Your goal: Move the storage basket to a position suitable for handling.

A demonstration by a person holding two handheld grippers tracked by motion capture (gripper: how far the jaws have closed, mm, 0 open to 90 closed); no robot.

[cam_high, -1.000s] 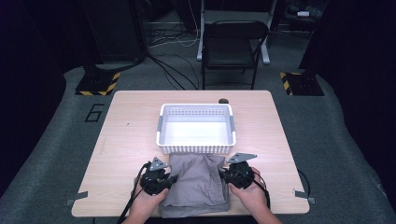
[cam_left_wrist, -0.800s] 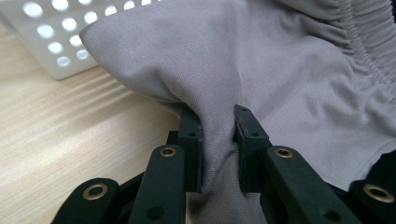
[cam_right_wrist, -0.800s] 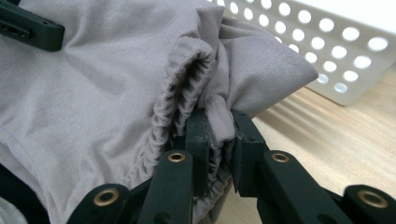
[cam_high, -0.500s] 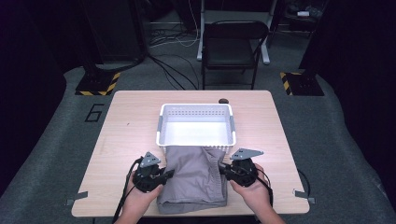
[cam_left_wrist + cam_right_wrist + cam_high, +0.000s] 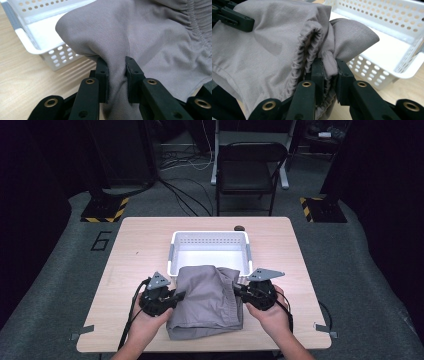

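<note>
Lifted since a second ago, the grey shorts now have their far edge draped over the near rim of the white basket. On my left, my left gripper pinches a fold of their left side; on my right, my right gripper clamps the gathered waistband.

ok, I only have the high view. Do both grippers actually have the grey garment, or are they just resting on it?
Observer: The left gripper has a fold of the grey elastic-waist fabric garment pinched between its jaws.
Operator: And the right?
Observer: The right gripper is clamped on the gathered elastic waistband.
Operator: Where is it relative to the basket?
Observer: The garment's raised edge overhangs the near rim of the white perforated plastic basket.
</note>
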